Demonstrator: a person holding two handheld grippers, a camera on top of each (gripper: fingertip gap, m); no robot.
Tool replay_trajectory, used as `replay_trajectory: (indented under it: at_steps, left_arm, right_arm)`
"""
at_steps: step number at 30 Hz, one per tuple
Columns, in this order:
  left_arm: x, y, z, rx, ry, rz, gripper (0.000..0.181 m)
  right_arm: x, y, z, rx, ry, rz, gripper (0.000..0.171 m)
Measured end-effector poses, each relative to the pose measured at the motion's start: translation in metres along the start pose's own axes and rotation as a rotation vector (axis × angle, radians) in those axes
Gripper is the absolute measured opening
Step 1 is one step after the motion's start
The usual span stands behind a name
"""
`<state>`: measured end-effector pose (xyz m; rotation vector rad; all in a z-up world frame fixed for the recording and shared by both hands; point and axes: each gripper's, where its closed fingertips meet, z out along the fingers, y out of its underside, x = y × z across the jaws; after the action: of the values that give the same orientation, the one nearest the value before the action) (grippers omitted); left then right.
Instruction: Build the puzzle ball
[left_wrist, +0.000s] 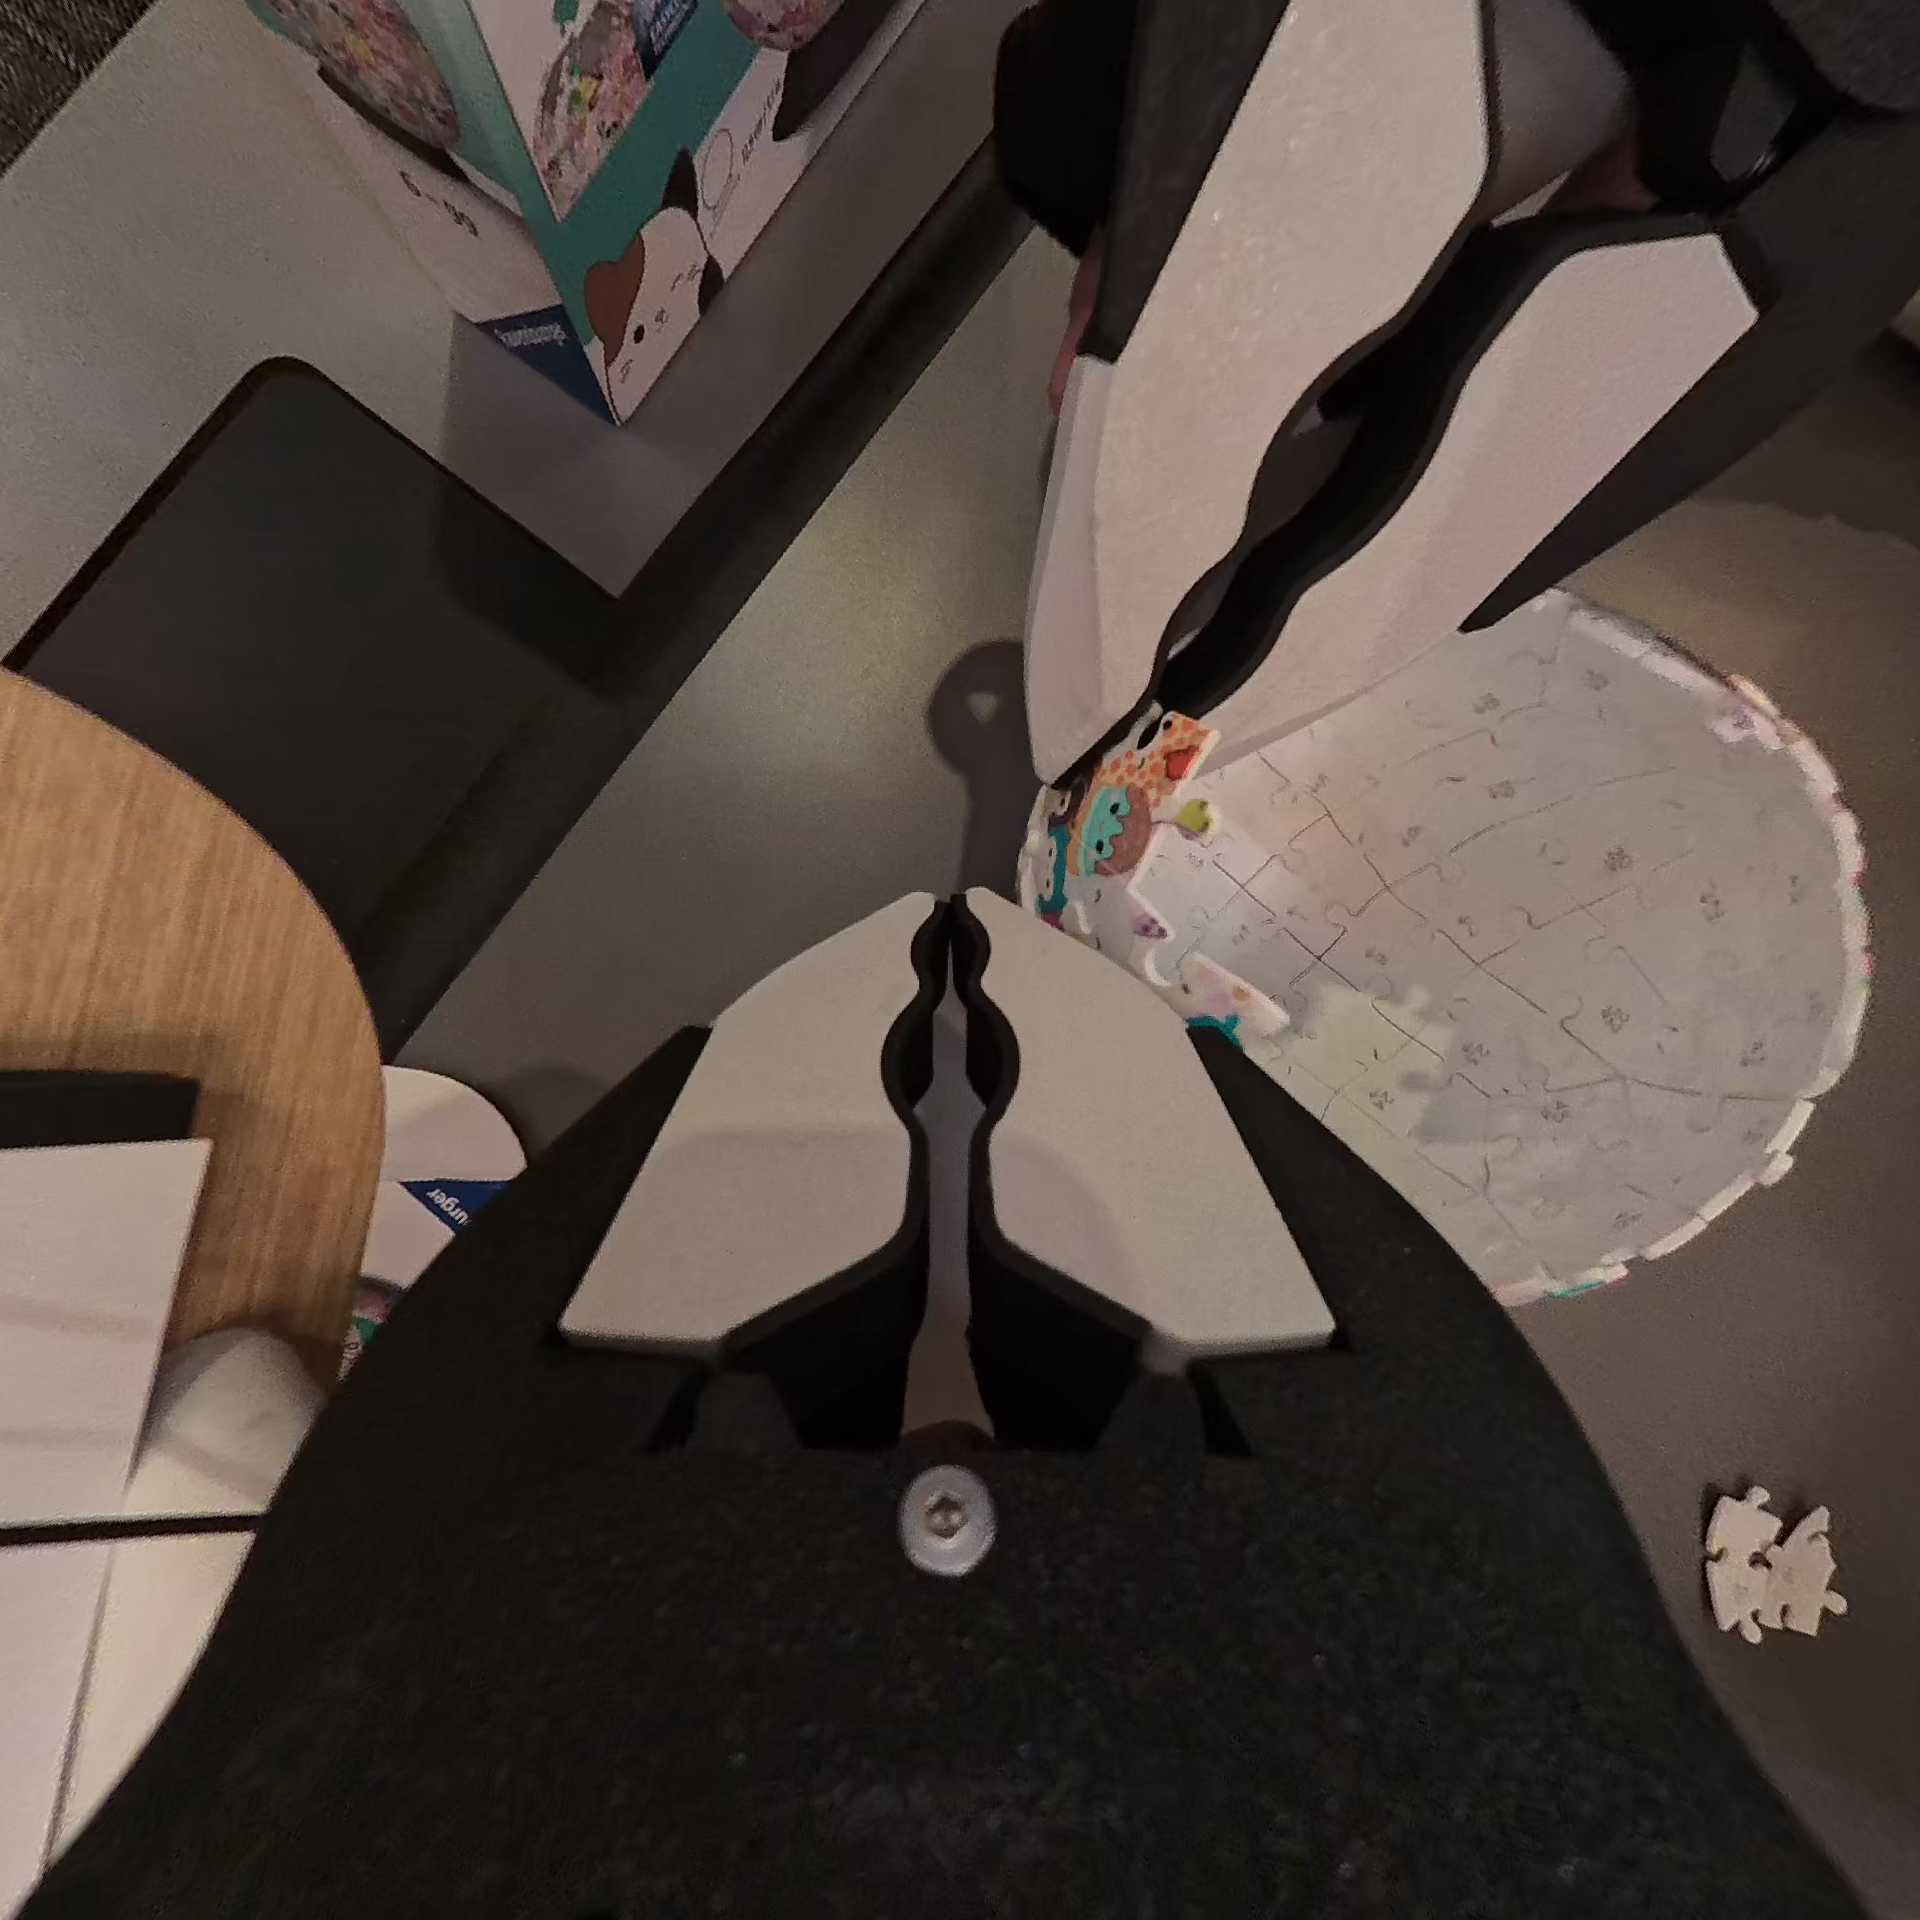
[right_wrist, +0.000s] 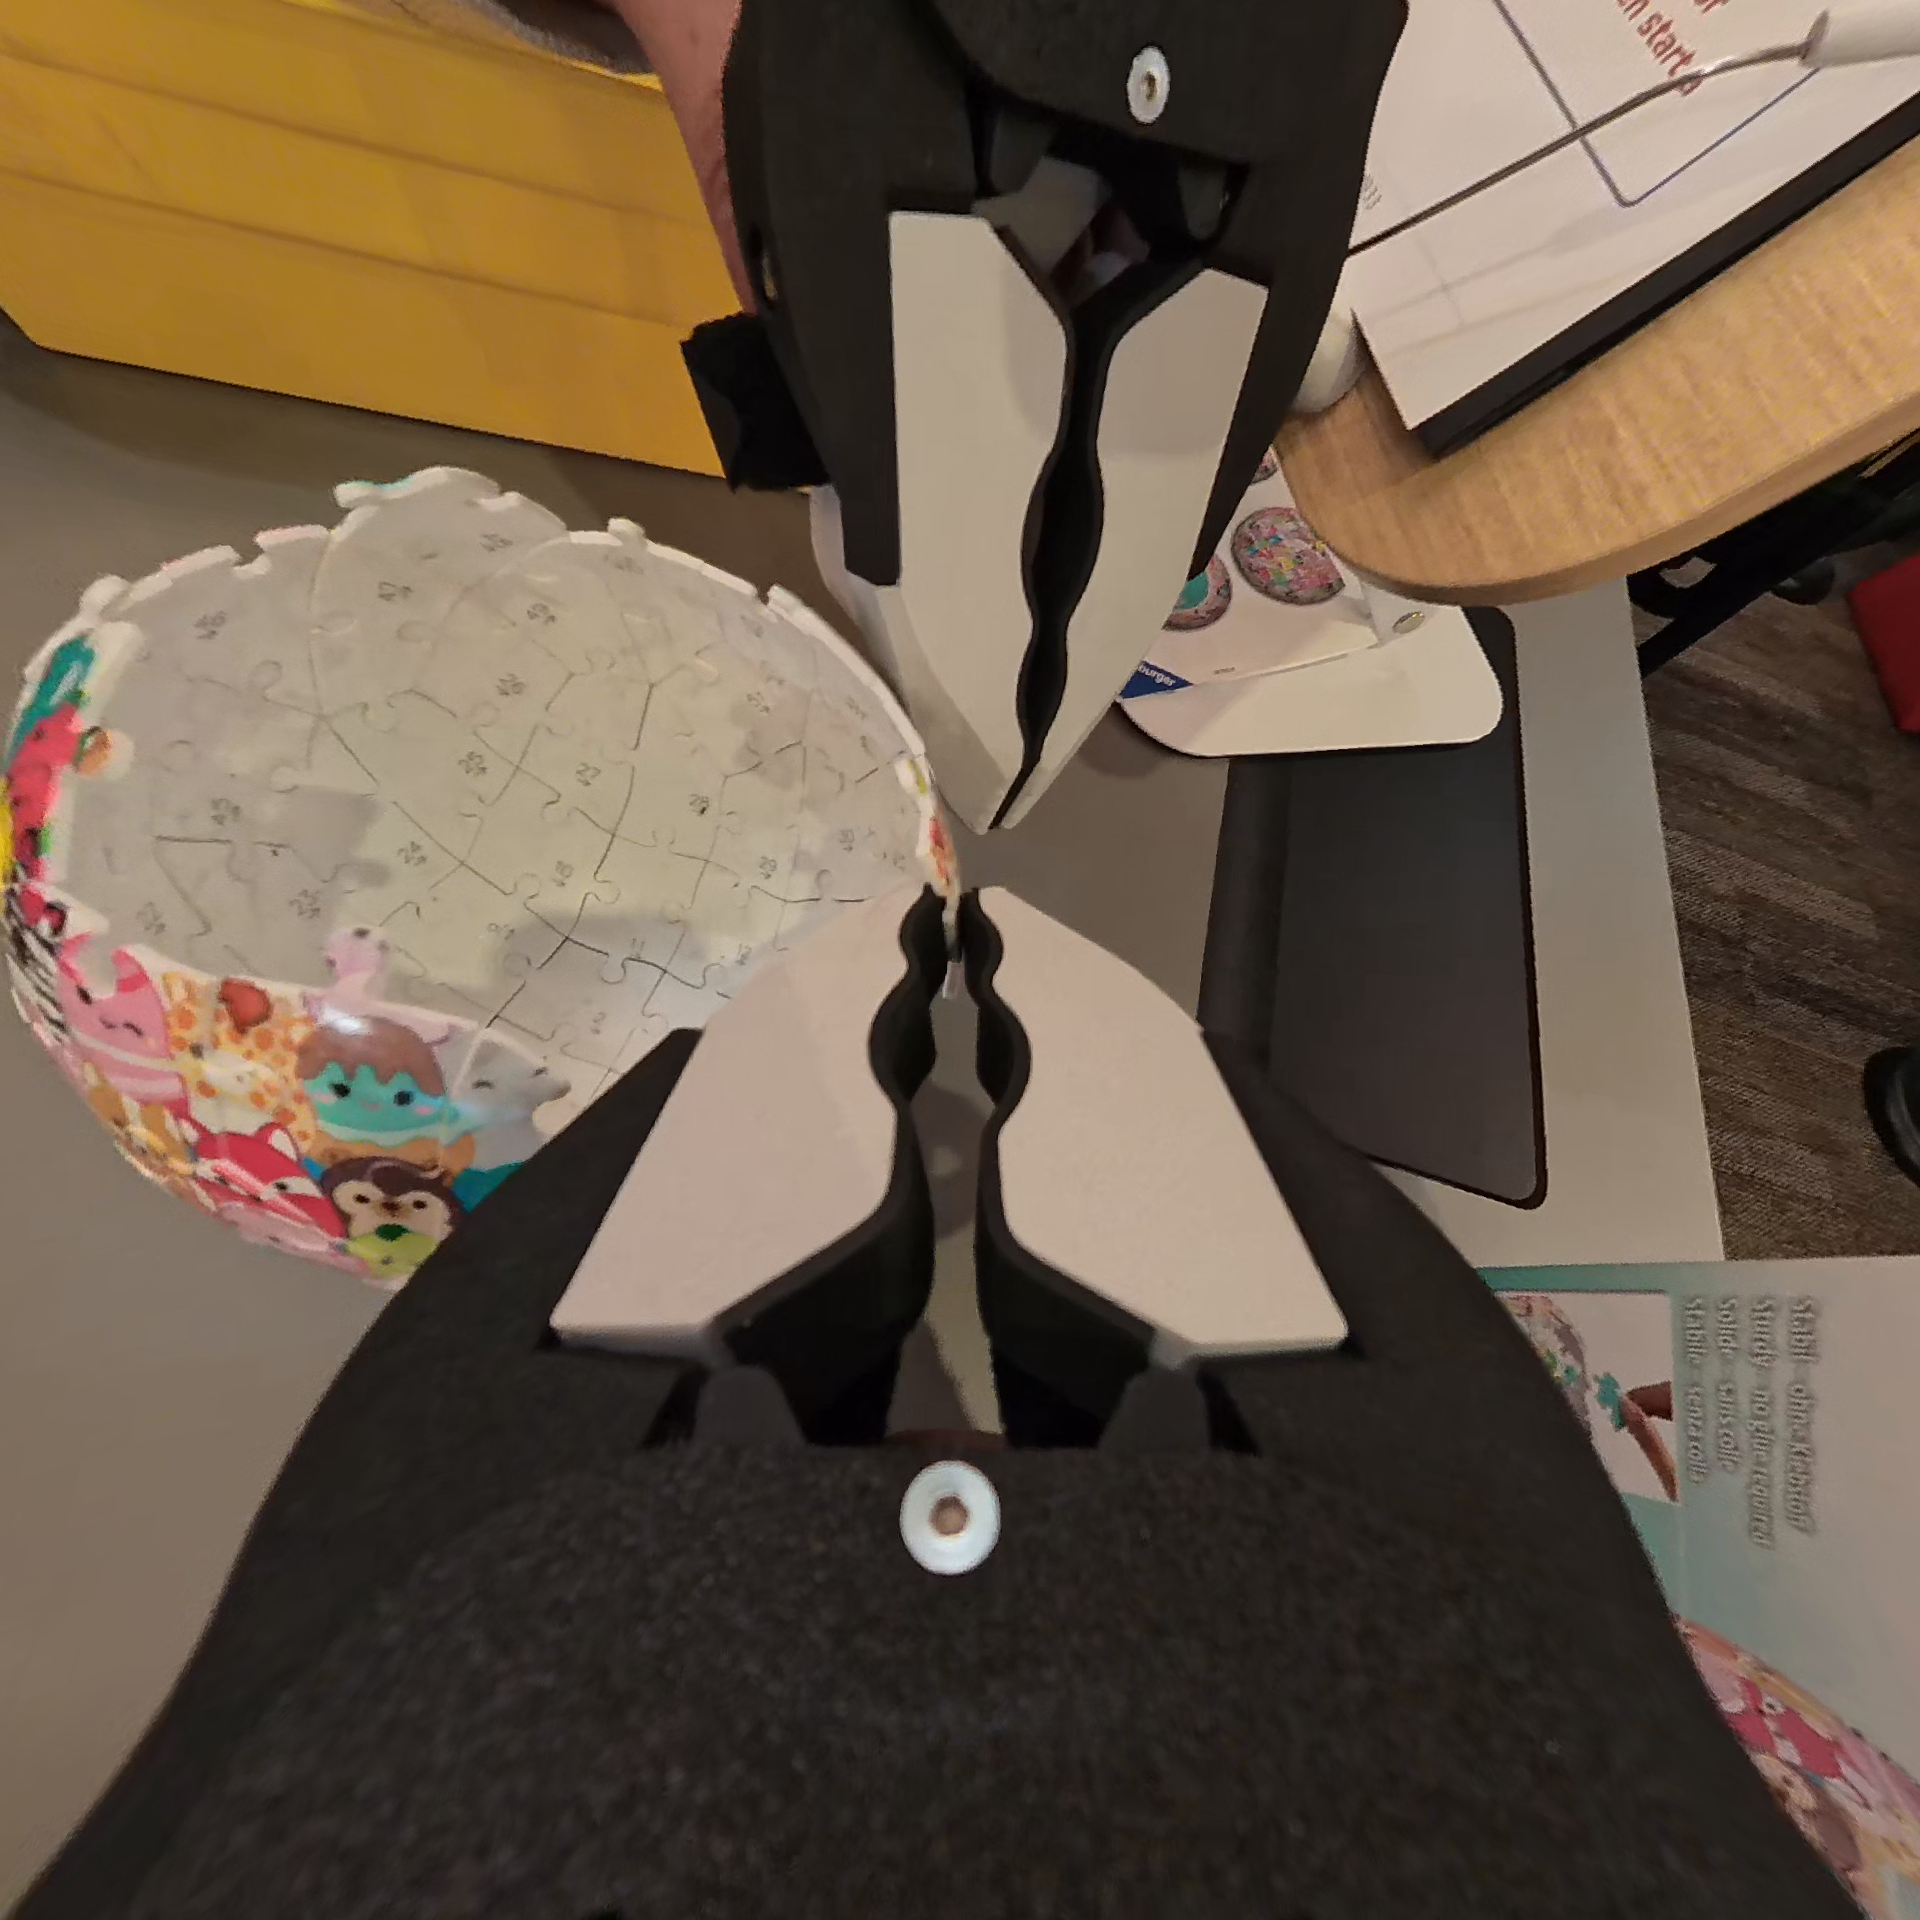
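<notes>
Office, grey desk (left_wrist: 831, 582), wooden tabletop (right_wrist: 1558, 499)

We see a half-built hollow puzzle ball (right_wrist: 436, 831), white and numbered inside, cartoon-printed outside, lying tilted on the grey bench (left_wrist: 831, 582), with two joined white puzzle pieces (left_wrist: 1771, 1574) lying well apart from it.

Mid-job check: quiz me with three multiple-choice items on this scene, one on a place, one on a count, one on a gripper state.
1. Where do the loose pieces lie relative to the half-built ball? A inside it; B on the table, apart from it; C on its rim.
2. How many loose pieces? A two; B five; C none.
3. The right gripper is: A open; B shut on a loose piece; C shut on the half-built ball's rim.
Key: B, they sit on bare grey tabletop; A, two white pieces hooked together; C, its fingertips pinch the thin rim edge.
</notes>
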<state>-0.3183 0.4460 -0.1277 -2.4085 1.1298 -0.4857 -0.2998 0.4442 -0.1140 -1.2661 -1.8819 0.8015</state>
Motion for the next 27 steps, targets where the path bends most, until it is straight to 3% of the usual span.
replay_trajectory:
  at_steps: [11,27]
  left_arm:
    - [-0.004,0.003,0.015,-0.029,0.073,-0.034,0.000]
    - [-0.007,0.005,0.017,-0.046,0.055,-0.042,0.000]
  right_arm:
    - [0.000,-0.002,0.002,0.059,-0.018,-0.004,0.003]
    - [0.001,-0.002,0.005,0.067,-0.017,0.012,0.003]
